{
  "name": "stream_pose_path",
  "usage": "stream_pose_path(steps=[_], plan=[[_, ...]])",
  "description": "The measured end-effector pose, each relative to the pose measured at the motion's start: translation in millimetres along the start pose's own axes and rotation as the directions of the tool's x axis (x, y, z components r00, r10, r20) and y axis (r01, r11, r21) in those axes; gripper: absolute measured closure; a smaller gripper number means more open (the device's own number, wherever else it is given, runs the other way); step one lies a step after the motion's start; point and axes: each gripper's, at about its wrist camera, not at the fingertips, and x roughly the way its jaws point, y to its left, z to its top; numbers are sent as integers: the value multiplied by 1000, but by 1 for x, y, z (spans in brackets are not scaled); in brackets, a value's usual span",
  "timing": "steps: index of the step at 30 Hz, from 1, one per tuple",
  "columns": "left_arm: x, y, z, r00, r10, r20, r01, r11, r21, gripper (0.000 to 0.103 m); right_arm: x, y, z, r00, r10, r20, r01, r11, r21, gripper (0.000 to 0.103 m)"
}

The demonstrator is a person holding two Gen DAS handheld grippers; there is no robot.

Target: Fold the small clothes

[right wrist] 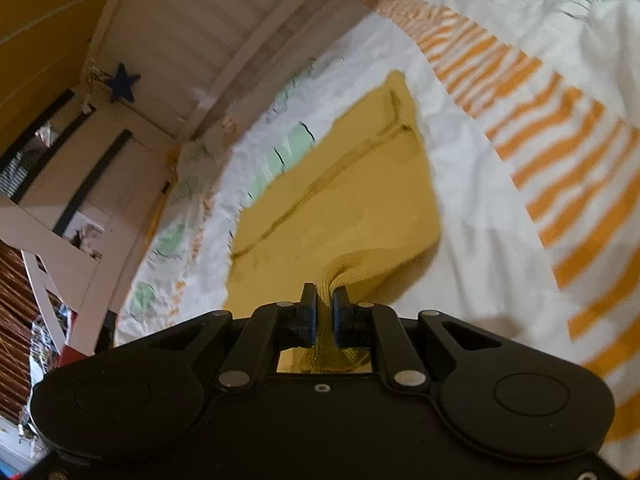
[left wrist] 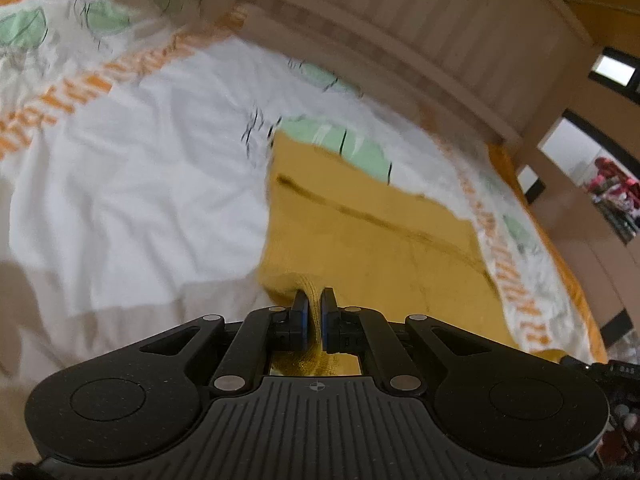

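While both grippers had the garment pinched, the main risk was slip: the left gripper [left wrist: 314, 312] was clamped down to a narrow gap on a bunched knit edge of the yellow garment [left wrist: 372, 232], and the right gripper [right wrist: 325, 316] was clamped the same way on another bunched edge of it [right wrist: 340, 208]. Each bite looked shallow, just the ribbed hem gathered between the pads, so a quick pull or uneven lift could have dragged the cloth out of one side. If only one side let go, the fold would have gone skewed and the piece would have needed re-laying. Second risk: the two hands pulling apart too hard would have stretched the knit instead of carrying it; too slack and the middle would have sagged and creased back onto the bed sheet [left wrist: 132, 152]. Third: the sheet under it was wrinkled and loose, so a low drag could have snagged it. Both views were blurred, so I couldn't tell how much cloth sat behind the pads. Placement: in each wrist view the garment started right at the fingertips and ran forward and away from the gripper, lying mostly flat on the white sheet with orange stripes. A dark seam line ran along it. Near edge was raised at the pinch points, far edge rested on the bed, short of the slatted bed rail [left wrist: 460, 40] beyond.
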Motion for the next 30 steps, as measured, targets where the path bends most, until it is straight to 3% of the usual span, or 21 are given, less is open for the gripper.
stream_pose_path(steps=[14,30], plan=[[33,-24,74,996,-18,91,19,1000,-5,98,26,17,78,997,19,73,-17,1000,-19,87],[123,-19,126,996,42,73,-40,999,-31,98,115,1,150,995,-49,81,48,999,19,87]])
